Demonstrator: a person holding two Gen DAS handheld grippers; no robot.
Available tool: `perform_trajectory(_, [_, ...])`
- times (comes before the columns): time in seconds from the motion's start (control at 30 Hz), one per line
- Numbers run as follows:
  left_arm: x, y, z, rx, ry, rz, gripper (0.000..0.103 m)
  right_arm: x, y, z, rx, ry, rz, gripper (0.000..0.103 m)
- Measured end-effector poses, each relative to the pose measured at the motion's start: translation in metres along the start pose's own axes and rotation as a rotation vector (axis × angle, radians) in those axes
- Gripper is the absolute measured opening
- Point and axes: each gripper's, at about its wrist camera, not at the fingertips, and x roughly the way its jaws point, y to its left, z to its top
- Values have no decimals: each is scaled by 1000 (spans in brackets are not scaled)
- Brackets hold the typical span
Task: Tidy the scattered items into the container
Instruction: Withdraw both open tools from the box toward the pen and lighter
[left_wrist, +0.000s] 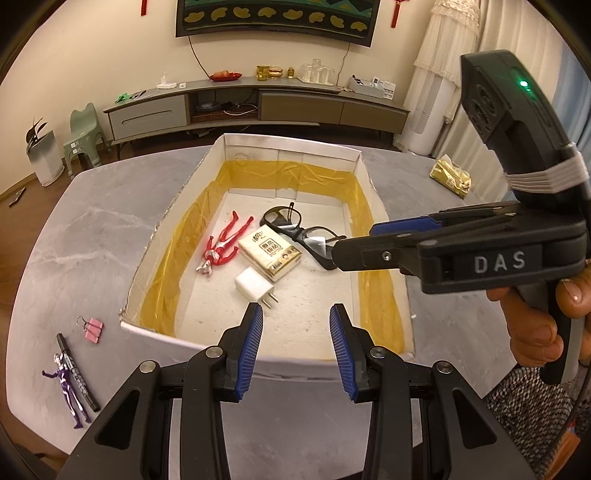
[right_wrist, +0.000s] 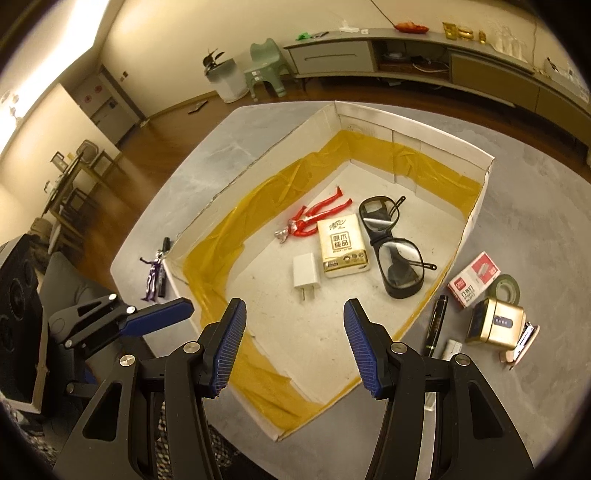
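Standing beside the grey counter (left_wrist: 92, 236), I see the white cardboard container (left_wrist: 236, 146) in its middle, directly in front of both tongs. The left tongs (left_wrist: 296, 325) hover over the near wall of the container, the jaws apart and holding nothing. The right tongs (right_wrist: 294, 325) hang over the near corner, also spread wide and empty; in the left wrist view they reach in from the right side, held by a hand (left_wrist: 535, 325).

The container is shallow and open on top, with yellow tape (right_wrist: 221, 236) along the lower part of its inner walls. Inside it lie a red figure (right_wrist: 314, 218), a tissue pack (right_wrist: 343, 245) touching that figure, a white charger (right_wrist: 306, 275) just beside the pack, and black glasses (right_wrist: 395, 251) folded on the right.

Other items lie on the counter outside the container. On the left side are a purple figure (left_wrist: 70, 391), a black marker (left_wrist: 75, 373) touching it, and pink clips (left_wrist: 92, 328) near them. On the right side are a black pen (right_wrist: 437, 321), a staples box (right_wrist: 474, 278), a roll of green tape (right_wrist: 504, 290), a gold device (right_wrist: 495, 325) and a nail clipper (right_wrist: 522, 343). A gold packet (left_wrist: 450, 177) lies at the far right of the counter.
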Motion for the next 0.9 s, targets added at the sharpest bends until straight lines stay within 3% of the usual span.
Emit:
perform_trajectory(0.47, [-19,-29,-13,24,6,2,40,-42,3,-36,-11,-75,45,59])
perform_trajectory(0.9, [-27,-65,-21,51,13,-3,39,-69,-22,-78,42,-127,90,59])
